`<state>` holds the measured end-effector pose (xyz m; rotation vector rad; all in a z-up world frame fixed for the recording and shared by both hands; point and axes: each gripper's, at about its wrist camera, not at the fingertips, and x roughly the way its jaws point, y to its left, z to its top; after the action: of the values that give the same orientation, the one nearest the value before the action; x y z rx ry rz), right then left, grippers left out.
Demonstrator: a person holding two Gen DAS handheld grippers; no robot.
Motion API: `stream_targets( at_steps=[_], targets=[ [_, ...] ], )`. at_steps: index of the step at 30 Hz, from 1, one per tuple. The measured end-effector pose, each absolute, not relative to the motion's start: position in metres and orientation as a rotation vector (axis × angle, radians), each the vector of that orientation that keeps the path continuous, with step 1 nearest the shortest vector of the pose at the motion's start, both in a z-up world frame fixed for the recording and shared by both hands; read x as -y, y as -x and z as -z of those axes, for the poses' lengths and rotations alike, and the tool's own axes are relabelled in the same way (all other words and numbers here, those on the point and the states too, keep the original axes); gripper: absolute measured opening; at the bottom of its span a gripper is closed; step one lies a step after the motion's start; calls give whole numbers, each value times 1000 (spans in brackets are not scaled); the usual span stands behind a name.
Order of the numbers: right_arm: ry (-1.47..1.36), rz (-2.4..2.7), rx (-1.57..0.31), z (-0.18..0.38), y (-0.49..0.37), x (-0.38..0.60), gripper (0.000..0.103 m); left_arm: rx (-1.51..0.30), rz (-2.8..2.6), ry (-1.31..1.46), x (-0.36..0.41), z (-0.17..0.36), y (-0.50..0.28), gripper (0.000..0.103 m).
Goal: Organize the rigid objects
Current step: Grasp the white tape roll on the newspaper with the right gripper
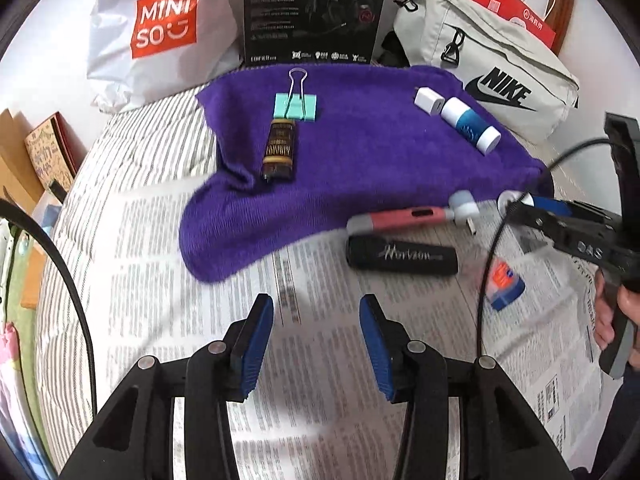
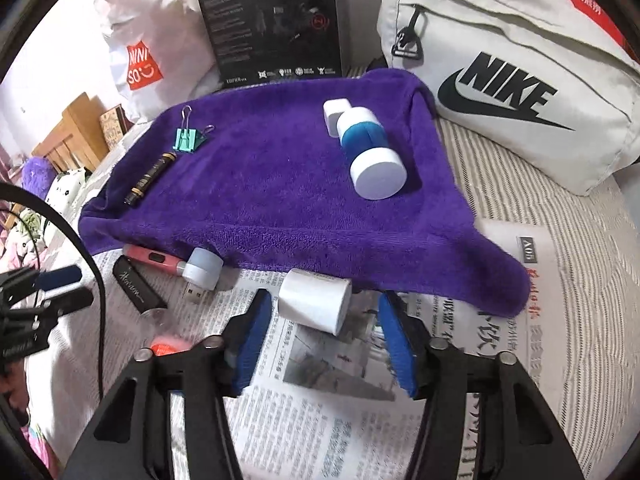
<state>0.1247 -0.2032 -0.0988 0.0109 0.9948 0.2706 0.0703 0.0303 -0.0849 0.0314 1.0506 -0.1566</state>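
Observation:
My left gripper (image 1: 316,340) hangs open over the newspaper (image 1: 168,264), nothing between its blue pads. Just ahead lie a black "Horizon" tube (image 1: 402,258), a pink stick (image 1: 404,218) with a pale cap, and an orange-blue box (image 1: 505,286). My right gripper (image 2: 325,300) stands open around a white cap (image 2: 314,306) lying on the paper; a gap shows at the right pad. On the purple towel (image 2: 260,192) rest a teal binder clip (image 2: 187,140), a dark gold-banded tube (image 2: 150,180), a white plug (image 2: 334,114) and a blue-white cylinder (image 2: 370,156).
Behind the towel stand a white Miniso bag (image 1: 160,32), a black product box (image 1: 312,12) and a grey Nike bag (image 2: 512,92). Striped bedding (image 2: 580,264) lies under the newspaper. A black cable (image 1: 486,264) arcs across the right side. A hand (image 1: 624,308) holds the right gripper's handle.

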Motion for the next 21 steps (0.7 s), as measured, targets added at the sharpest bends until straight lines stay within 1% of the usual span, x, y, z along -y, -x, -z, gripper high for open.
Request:
stream_targets(
  at_steps=[1, 2, 3, 8, 16, 21],
  targets=[
    [-4, -272, -994, 102, -126, 200, 46, -1051, 156, -30, -30, 86, -69, 43],
    [8, -268, -994, 104, -127, 198, 39, -1052, 159, -26, -31, 86, -67, 43],
    [25, -263, -982, 104, -127, 196, 38, -1051, 162, -24, -31, 86, -65, 43],
    [47, -281, -966, 100, -117, 201, 38, -1036, 183, -15, -28, 82, -61, 43],
    [28, -242, -957, 83, -90, 247, 38, -1025, 244, -13, -5, 77, -68, 43],
    [-2, -224, -960, 82, -72, 270, 38, -1028, 291, -6, 16, 76, -77, 43]
  ],
)
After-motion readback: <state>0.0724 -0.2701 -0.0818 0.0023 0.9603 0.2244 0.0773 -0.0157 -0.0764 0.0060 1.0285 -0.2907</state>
